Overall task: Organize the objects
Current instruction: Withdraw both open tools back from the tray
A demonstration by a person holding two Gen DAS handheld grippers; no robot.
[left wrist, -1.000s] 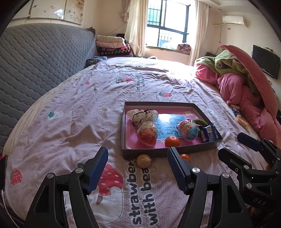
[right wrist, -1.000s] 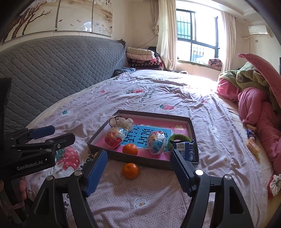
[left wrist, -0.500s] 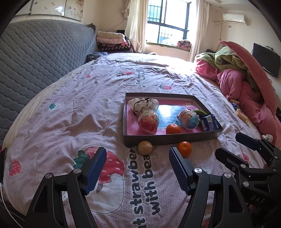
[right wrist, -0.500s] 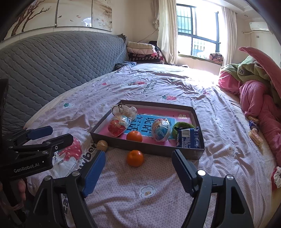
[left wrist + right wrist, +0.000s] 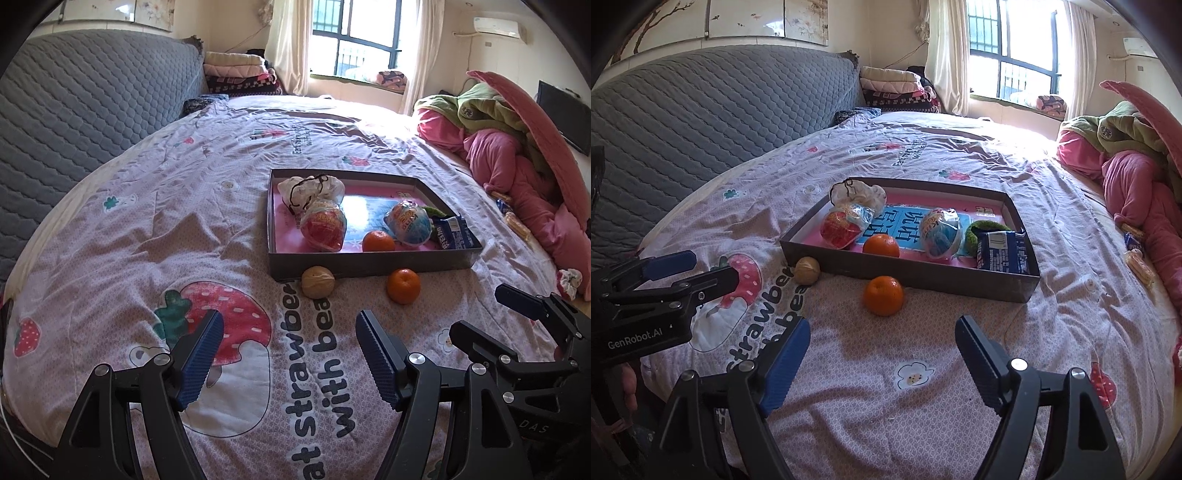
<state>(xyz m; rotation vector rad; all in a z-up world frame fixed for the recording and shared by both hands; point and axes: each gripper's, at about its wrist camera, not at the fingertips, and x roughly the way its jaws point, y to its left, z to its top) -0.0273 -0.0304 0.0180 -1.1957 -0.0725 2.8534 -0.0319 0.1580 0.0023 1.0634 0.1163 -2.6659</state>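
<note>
Two grippers hovering over the bed

We're holding both jaws wide and empty, right gripper [image 5: 882, 354] just opening; orange [image 5: 883, 295] and walnut [image 5: 807, 270] sitting mid-frame beside the tray [image 5: 908, 271], left gripper [image 5: 290, 343] lower centre.

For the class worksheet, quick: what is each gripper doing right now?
Left gripper: open, holding nothing.
Right gripper: open, holding nothing; jaws have just been opening.

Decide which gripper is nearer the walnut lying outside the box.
Left. The left gripper points almost straight at the walnut; the right gripper faces the loose orange, with the walnut off to its left.
</note>
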